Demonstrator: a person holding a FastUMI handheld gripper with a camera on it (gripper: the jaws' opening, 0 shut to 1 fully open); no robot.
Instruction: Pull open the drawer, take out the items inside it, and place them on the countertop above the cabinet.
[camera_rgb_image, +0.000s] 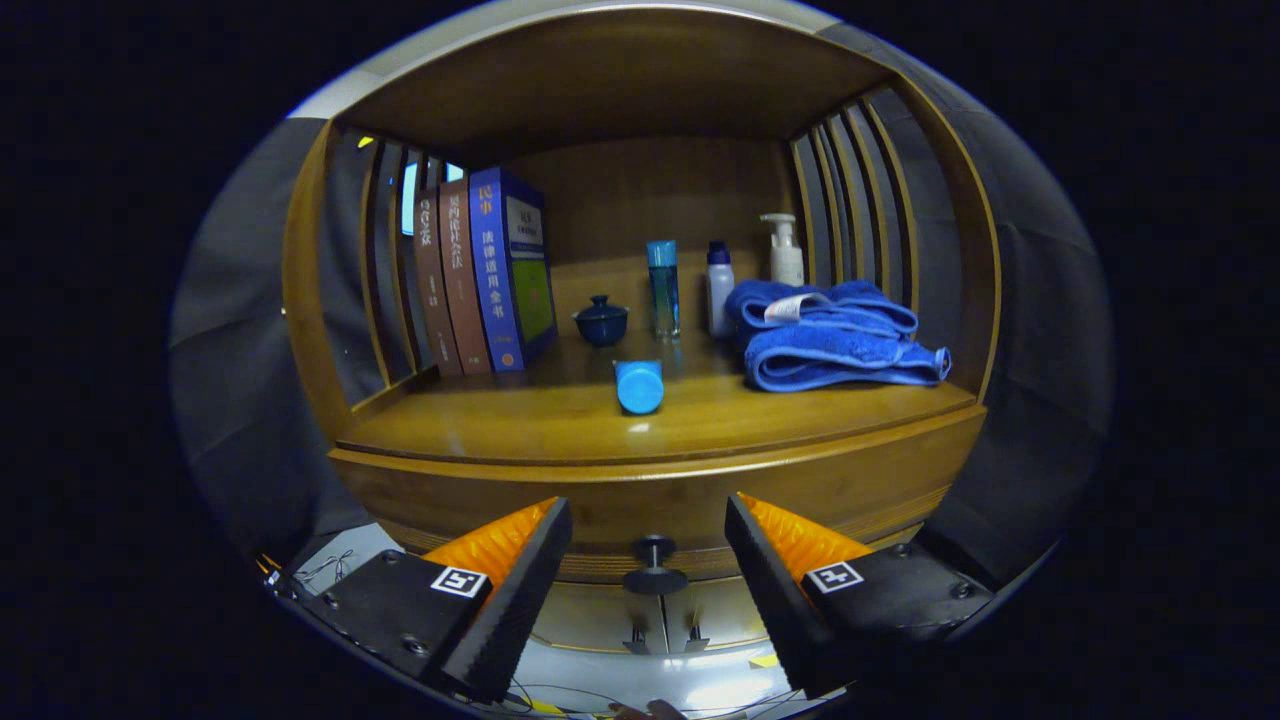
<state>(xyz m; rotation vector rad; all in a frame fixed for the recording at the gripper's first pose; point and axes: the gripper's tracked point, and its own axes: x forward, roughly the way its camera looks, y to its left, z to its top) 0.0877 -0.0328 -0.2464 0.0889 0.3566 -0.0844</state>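
Claw (648, 520) gapes wide, empty, before the drawer knob (654, 566), beneath a wooden countertop (560, 420) bearing folded towels (835, 335).

Blue book (512, 268), upright on countertop (560, 420) beside two brown books: spine reads 民事 at top, then 法律适用全书 down its length. Nearer brown book (463, 290): pale vertical characters on spine, too blurred to read with certainty. Farther brown book (432, 290): same, unreadable. Towel tag (790, 306): white, print too small. Tool (648, 540) carries square black-and-white marker on each finger mount, no letters. Bottles: no legible label.
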